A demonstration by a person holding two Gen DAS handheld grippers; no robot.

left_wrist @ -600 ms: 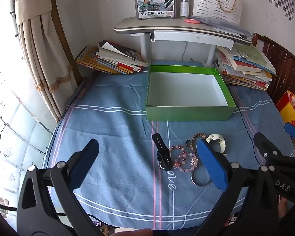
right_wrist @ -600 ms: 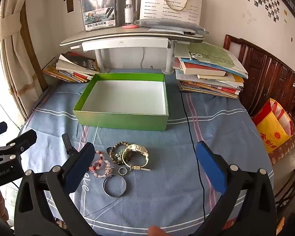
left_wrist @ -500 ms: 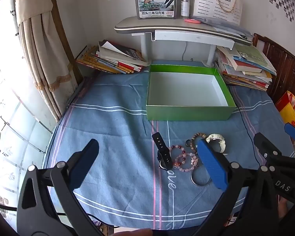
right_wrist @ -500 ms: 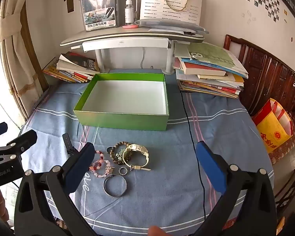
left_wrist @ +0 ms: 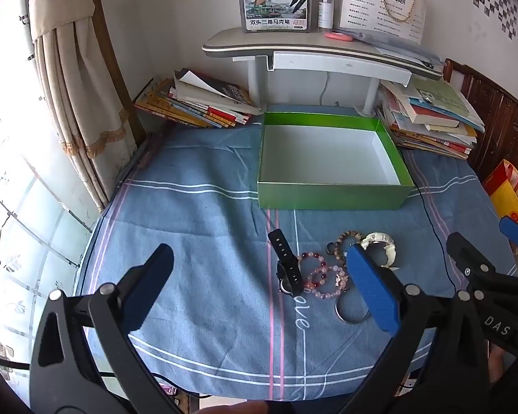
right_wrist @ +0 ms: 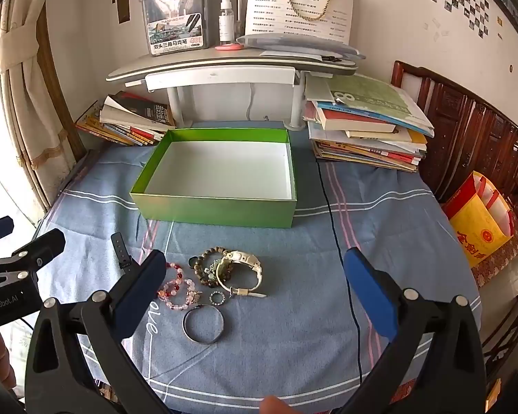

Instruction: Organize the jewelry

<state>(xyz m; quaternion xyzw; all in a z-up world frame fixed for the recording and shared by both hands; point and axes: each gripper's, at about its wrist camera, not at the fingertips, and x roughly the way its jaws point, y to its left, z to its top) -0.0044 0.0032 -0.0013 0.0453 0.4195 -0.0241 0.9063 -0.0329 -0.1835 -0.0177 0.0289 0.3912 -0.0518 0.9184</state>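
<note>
An empty green box [left_wrist: 331,198] [right_wrist: 210,212] with a white inside stands on the blue cloth. In front of it lies a cluster of jewelry: a black watch [left_wrist: 286,264] [right_wrist: 121,250], pink bead bracelets [left_wrist: 323,281] [right_wrist: 178,291], a brown bead bracelet [right_wrist: 207,262], a cream watch [left_wrist: 383,245] [right_wrist: 240,269], a small ring [right_wrist: 217,298] and a silver bangle [right_wrist: 203,322] [left_wrist: 350,312]. My left gripper [left_wrist: 259,286] hangs open above the cloth, near the black watch. My right gripper [right_wrist: 253,288] is open too, above the cluster. Neither holds anything.
A grey shelf [right_wrist: 231,63] behind the box carries a marker case [right_wrist: 174,17], a spray bottle and a paper bag. Book stacks sit at the left [left_wrist: 197,103] and right [right_wrist: 366,127]. A black cable [right_wrist: 342,258] runs down the cloth. Curtain at left, wooden furniture at right.
</note>
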